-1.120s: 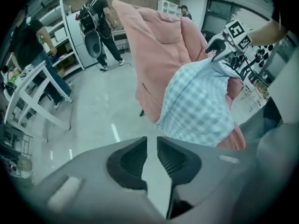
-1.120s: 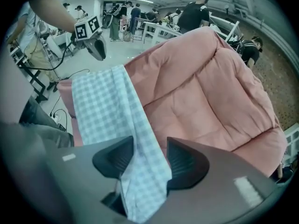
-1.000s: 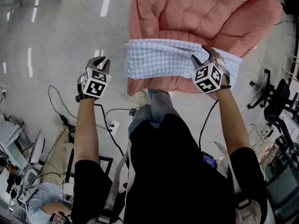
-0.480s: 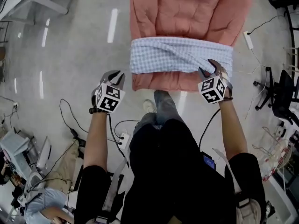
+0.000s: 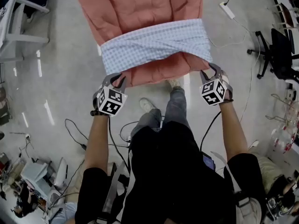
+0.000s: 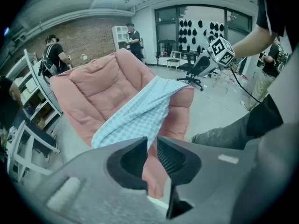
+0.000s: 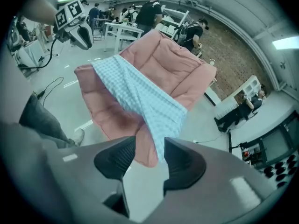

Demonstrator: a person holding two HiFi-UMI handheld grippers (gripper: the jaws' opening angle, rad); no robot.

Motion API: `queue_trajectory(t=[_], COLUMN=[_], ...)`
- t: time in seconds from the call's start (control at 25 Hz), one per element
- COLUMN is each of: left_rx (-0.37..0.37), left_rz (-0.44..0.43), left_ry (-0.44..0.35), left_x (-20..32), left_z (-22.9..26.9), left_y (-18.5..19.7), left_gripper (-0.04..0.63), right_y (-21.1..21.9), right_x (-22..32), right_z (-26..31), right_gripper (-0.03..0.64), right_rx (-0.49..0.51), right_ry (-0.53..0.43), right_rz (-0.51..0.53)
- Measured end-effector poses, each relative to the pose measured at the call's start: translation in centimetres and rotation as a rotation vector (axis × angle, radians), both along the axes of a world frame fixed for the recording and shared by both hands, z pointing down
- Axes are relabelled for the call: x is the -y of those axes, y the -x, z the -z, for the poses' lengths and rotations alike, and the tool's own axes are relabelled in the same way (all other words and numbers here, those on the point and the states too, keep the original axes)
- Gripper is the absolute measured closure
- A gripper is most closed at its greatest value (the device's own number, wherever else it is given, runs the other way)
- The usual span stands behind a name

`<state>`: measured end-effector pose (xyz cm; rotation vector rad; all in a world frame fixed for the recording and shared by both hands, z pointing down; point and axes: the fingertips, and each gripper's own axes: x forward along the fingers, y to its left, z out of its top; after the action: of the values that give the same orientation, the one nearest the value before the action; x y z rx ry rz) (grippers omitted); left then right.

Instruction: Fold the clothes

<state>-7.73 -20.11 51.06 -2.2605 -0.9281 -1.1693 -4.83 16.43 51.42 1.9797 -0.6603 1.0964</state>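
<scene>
The folded blue-checked garment (image 5: 154,43) lies as a band across the front of a pink padded cushion (image 5: 135,6), in the upper middle of the head view. The left gripper (image 5: 114,80) is at the cushion's lower left edge, its jaws a slim gap apart and empty. The right gripper (image 5: 210,71) is just below the garment's right corner. Its jaws stand apart and have just been closing, with nothing pinched between them.

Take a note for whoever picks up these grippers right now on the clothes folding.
Left gripper: jaws nearly together, empty, by the checked garment's near left corner.
Right gripper: open, jaws have just been closing, nothing pinched, at its right corner.
Done: garment lies as a folded band across the pink cushion.
Left: probably grip both ends and fold again.
</scene>
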Motion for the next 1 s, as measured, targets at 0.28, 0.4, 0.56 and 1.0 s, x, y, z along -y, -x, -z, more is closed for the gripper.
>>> queue_trajectory(t=[0.28, 0.4, 0.56, 1.0], left_rx=[0.062, 0.082, 0.114, 0.188], left_rz=[-0.091, -0.093, -0.096, -0.042], left_ry=[-0.034, -0.043, -0.047, -0.035], left_x=[-9.0, -13.1, -17.9, -21.1], left_z=[-2.4, -3.6, -5.2, -9.7], left_y=[-2.6, -4.4, -5.9, -6.0], left_gripper=[0.526, 0.526, 0.526, 0.528], right_y=[-0.3, -1.7, -2.8, -4.9], right_x=[-8.5, -11.4, -13.5, -12.7], right_z=[-4.1, -6.3, -8.8, -14.1], right_gripper=[0.449, 0.451, 0.452, 0.44], right_rx=[0.026, 0.038, 0.013, -0.116], right_ry=[-0.015, -0.016, 0.008, 0.021], right_rz=[-0.053, 0.01, 0.182, 0.407])
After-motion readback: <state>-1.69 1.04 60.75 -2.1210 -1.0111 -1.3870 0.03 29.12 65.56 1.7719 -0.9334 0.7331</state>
